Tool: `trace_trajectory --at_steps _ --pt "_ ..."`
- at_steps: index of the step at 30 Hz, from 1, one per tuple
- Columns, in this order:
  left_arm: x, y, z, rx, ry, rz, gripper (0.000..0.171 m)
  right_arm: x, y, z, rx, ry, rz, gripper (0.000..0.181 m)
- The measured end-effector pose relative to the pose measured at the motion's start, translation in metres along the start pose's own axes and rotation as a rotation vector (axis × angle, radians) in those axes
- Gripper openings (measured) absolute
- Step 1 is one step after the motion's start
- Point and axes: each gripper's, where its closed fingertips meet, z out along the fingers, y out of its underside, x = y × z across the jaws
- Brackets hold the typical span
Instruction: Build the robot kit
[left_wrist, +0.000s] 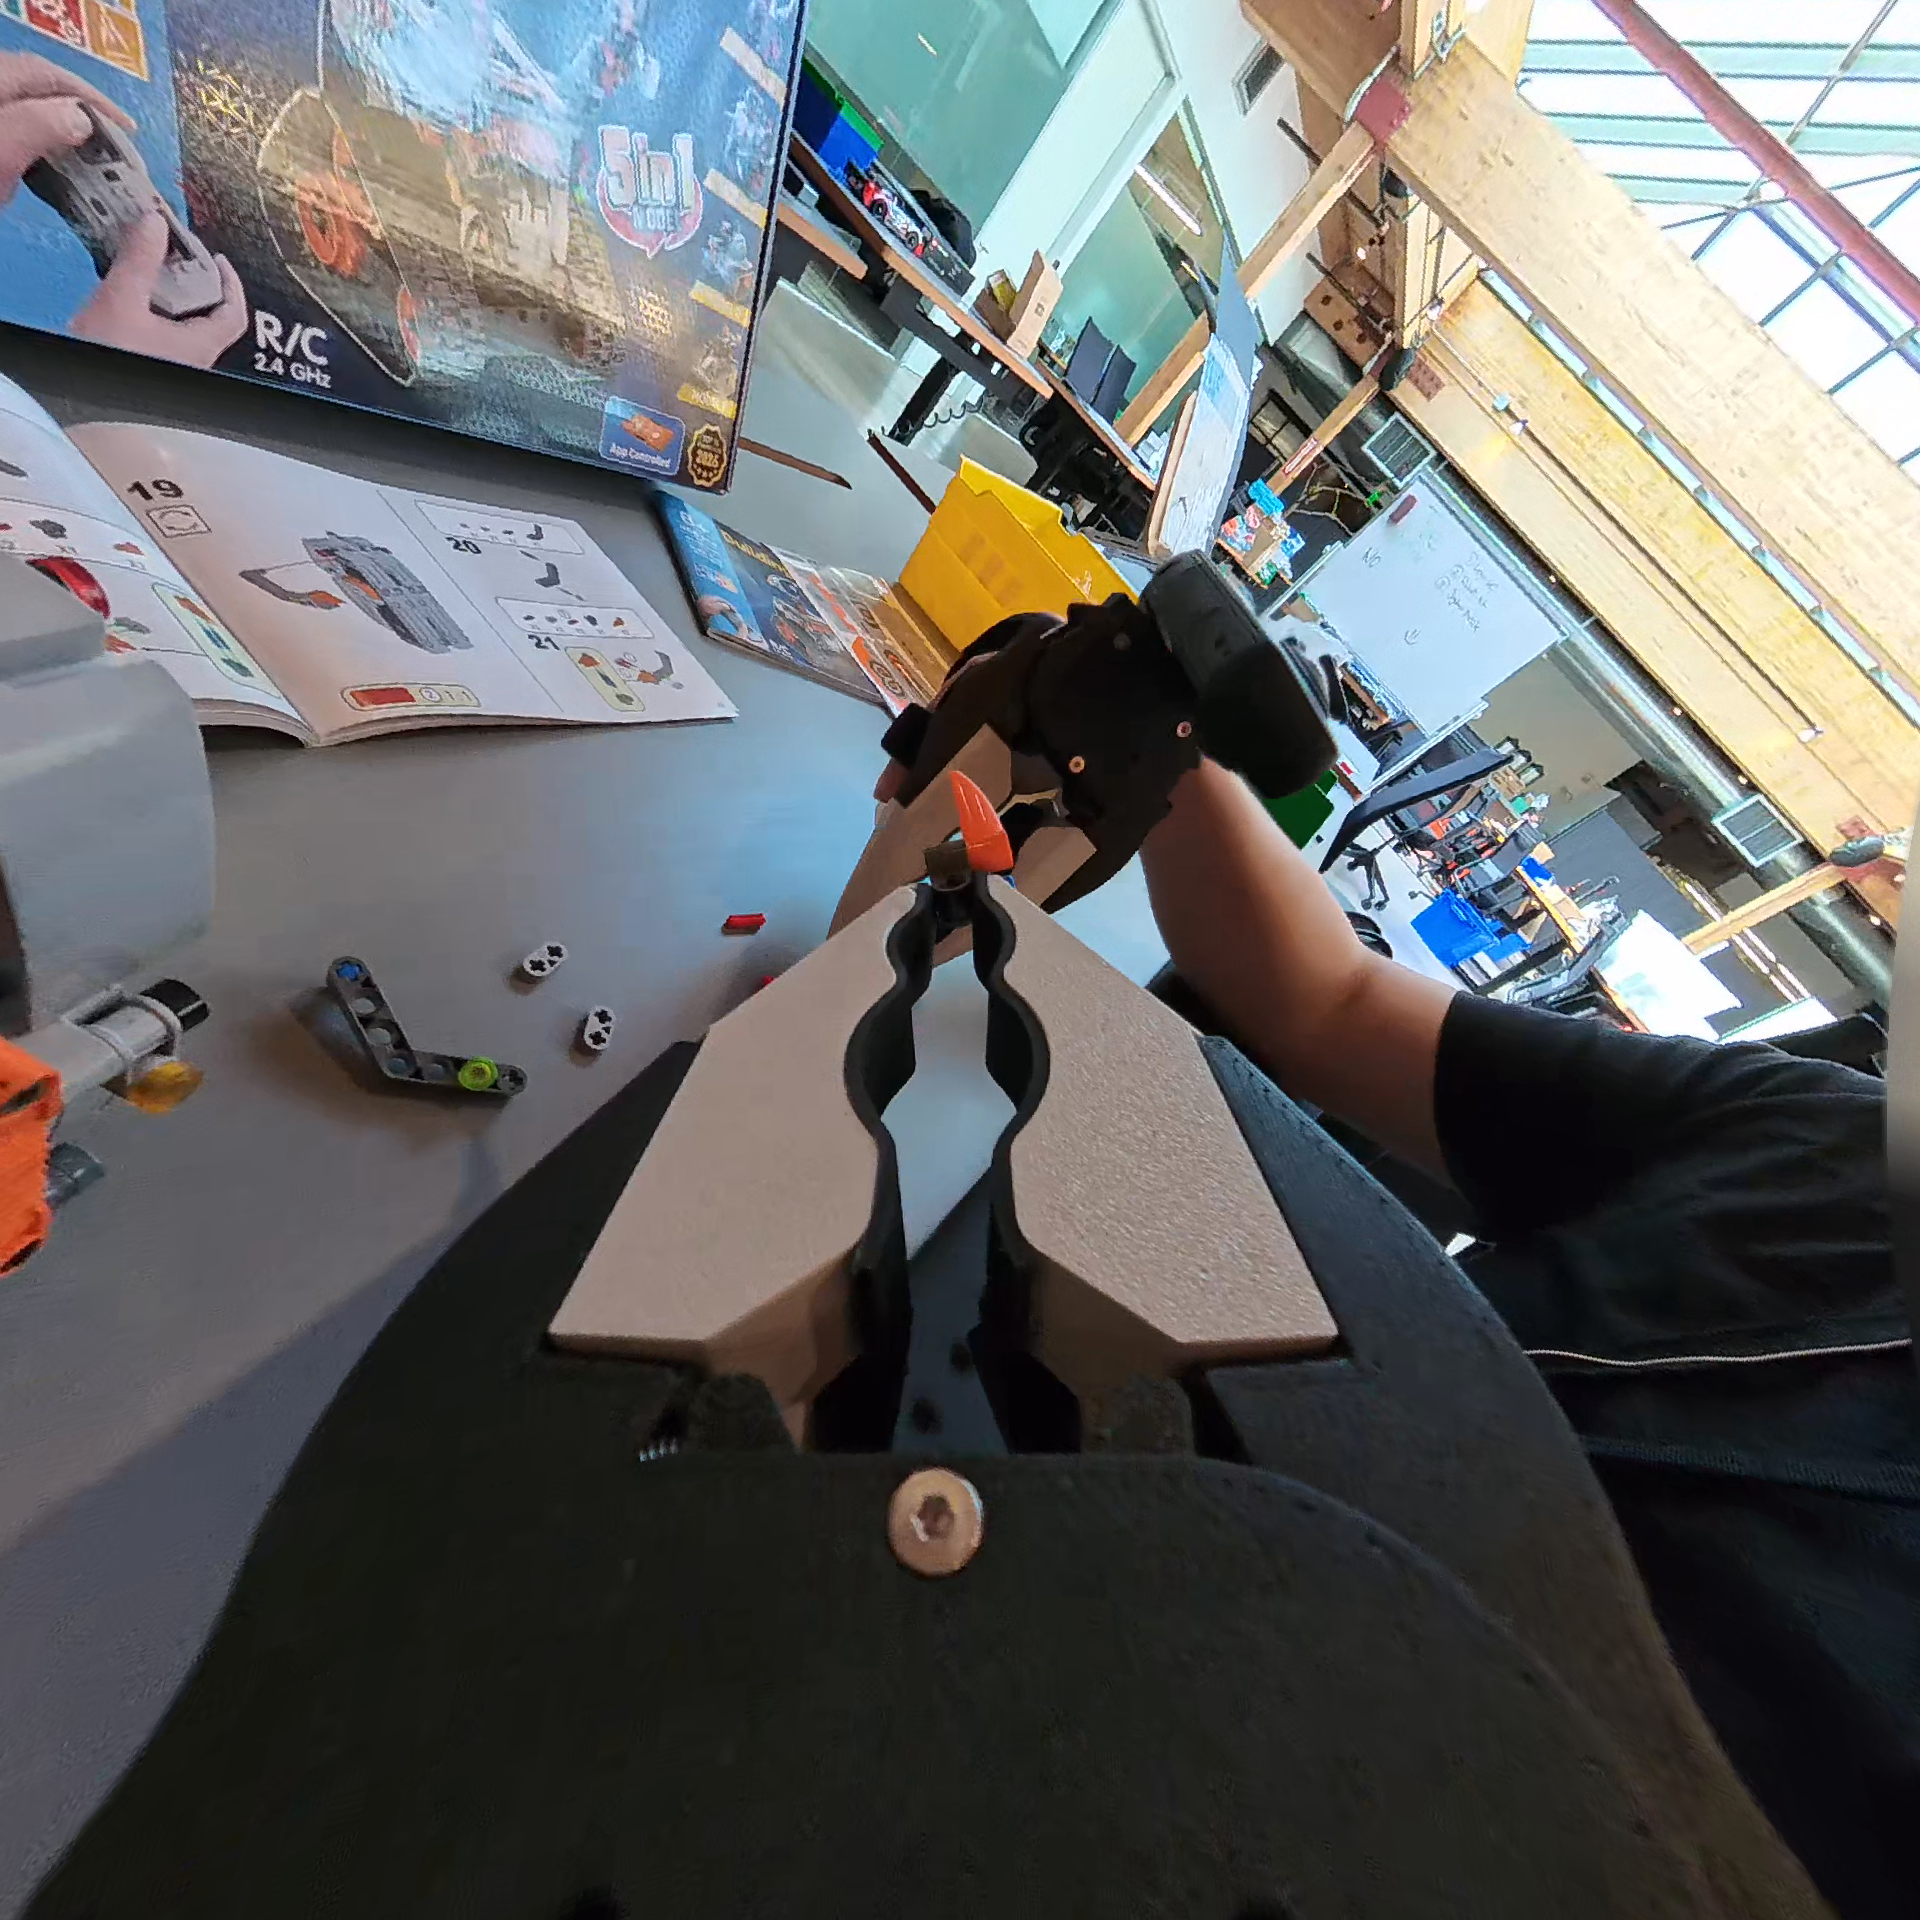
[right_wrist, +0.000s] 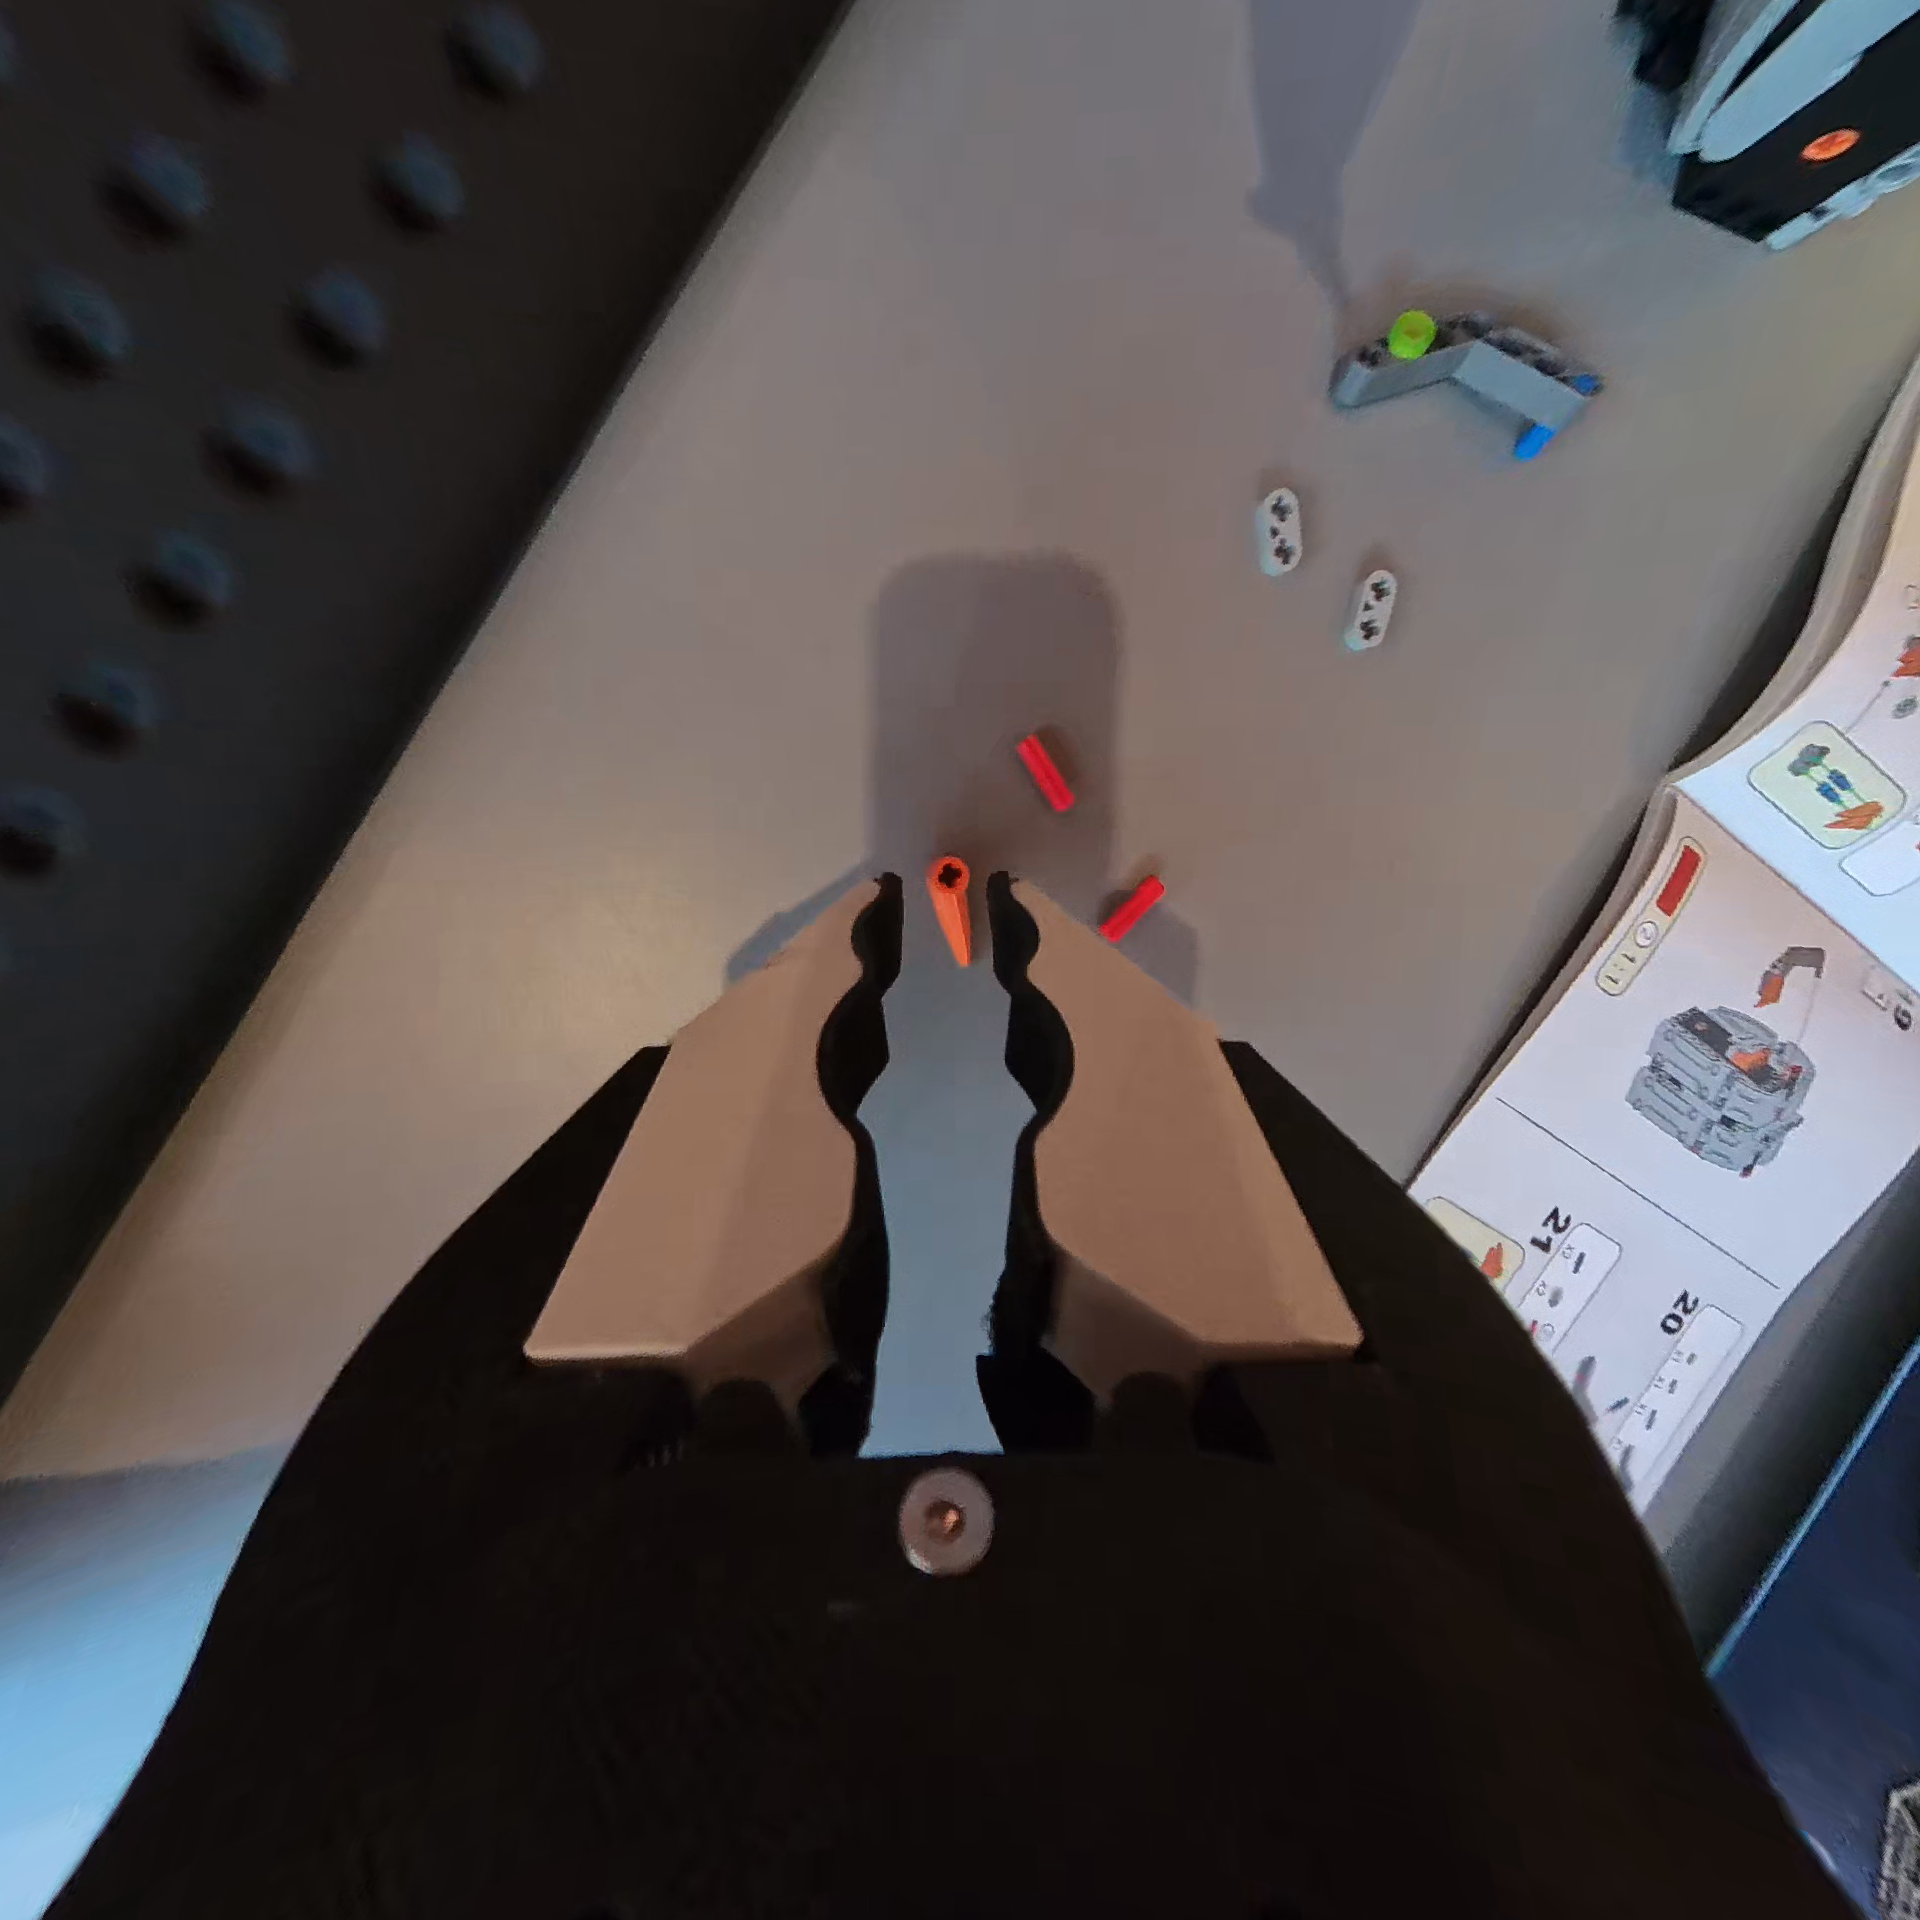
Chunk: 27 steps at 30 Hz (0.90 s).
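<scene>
My left gripper (left_wrist: 951, 904) is shut on a small dark piece with an orange claw (left_wrist: 979, 826) sticking up from it, held above the grey table (left_wrist: 520, 831). Beyond it a person's hand holds the other gripper, whose fingers (left_wrist: 899, 836) point down at the table. In the right wrist view my right gripper (right_wrist: 943, 883) is open, just above the table. A second orange claw (right_wrist: 951, 914) lies between its fingertips without touching them. Two red pins (right_wrist: 1044, 771) (right_wrist: 1130, 906) lie just past the tips.
A grey bent beam (right_wrist: 1465, 369) with green and blue pins and two white connectors (right_wrist: 1278, 530) (right_wrist: 1369, 608) lie farther out. An open instruction booklet (right_wrist: 1662, 1091), a toy box (left_wrist: 416, 208), a part-built model (left_wrist: 83, 831) and a dark studded plate (right_wrist: 208, 416) surround the area. The gap from one gripper's tips to the other's is roughly 15 cm.
</scene>
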Motion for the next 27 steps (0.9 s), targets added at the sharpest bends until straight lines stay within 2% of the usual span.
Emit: trace_trajectory --at_steps 8,20,27 --pt "-0.003 0.0 0.002 0.005 -0.027 0.028 0.005 0.003 -0.002 0.003 -0.07 0.01 -0.068 0.015" --pt "-0.007 0.006 0.002 -0.006 -0.015 0.01 0.005 0.003 0.002 0.005 -0.076 0.001 -0.067 0.008" --pt "-0.008 0.008 0.003 -0.011 -0.012 0.0 0.005 0.002 0.001 0.007 -0.076 -0.002 -0.062 0.011"
